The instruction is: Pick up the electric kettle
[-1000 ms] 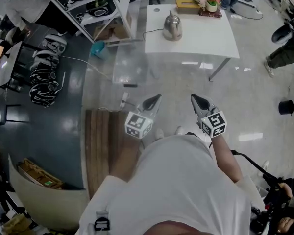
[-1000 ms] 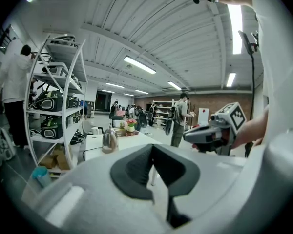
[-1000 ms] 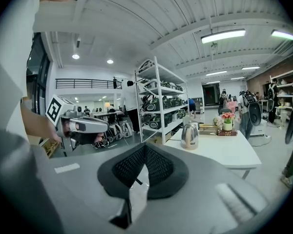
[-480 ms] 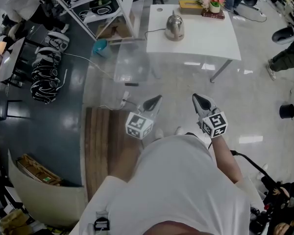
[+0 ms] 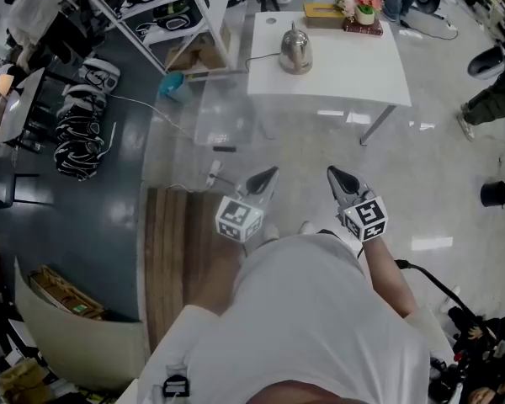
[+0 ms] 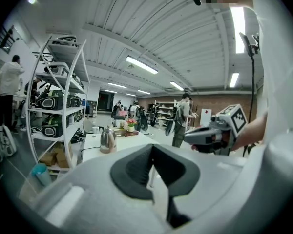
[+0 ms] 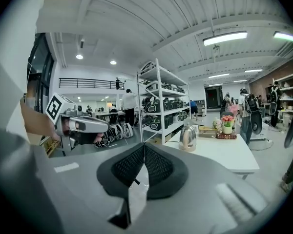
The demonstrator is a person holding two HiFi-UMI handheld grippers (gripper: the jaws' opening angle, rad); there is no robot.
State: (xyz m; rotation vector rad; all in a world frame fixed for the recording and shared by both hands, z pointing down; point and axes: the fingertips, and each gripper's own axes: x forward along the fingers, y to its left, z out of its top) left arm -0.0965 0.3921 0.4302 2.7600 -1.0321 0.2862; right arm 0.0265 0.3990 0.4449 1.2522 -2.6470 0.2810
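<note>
In the head view you stand on a pale glossy floor (image 5: 320, 141), with a strip of wooden boards (image 5: 172, 251) and darker flooring to your left. The left gripper (image 5: 271, 173) and the right gripper (image 5: 332, 172) are held out side by side, each with its jaws pressed together and nothing in them. The electric kettle (image 5: 295, 49) sits well ahead of both on a white table (image 5: 353, 70), and its cord (image 5: 257, 55) runs off the table's left edge. A flower pot (image 5: 366, 5) and a tan box (image 5: 322, 11) stand at the table's far side. A white shelf rack (image 5: 181, 11) rises left of the table, with a blue tub (image 5: 168, 84) on the floor near its foot. In the left gripper view your dark pads meet at the tip, empty. The electric kettle (image 6: 107, 140) shows small beyond them to the left, beside the shelf rack (image 6: 58, 106), and the right gripper (image 6: 212, 136) reaches in from the right. In the right gripper view the pads likewise touch with nothing between them. There the electric kettle (image 7: 188, 138) stands right of the tip, and the left gripper (image 7: 80, 126) crosses at the left. Your own body hides the floor beneath you in the head view. A person (image 5: 492, 91) at its right edge is cut off. What fills the rack's shelves is too small to name.
</note>
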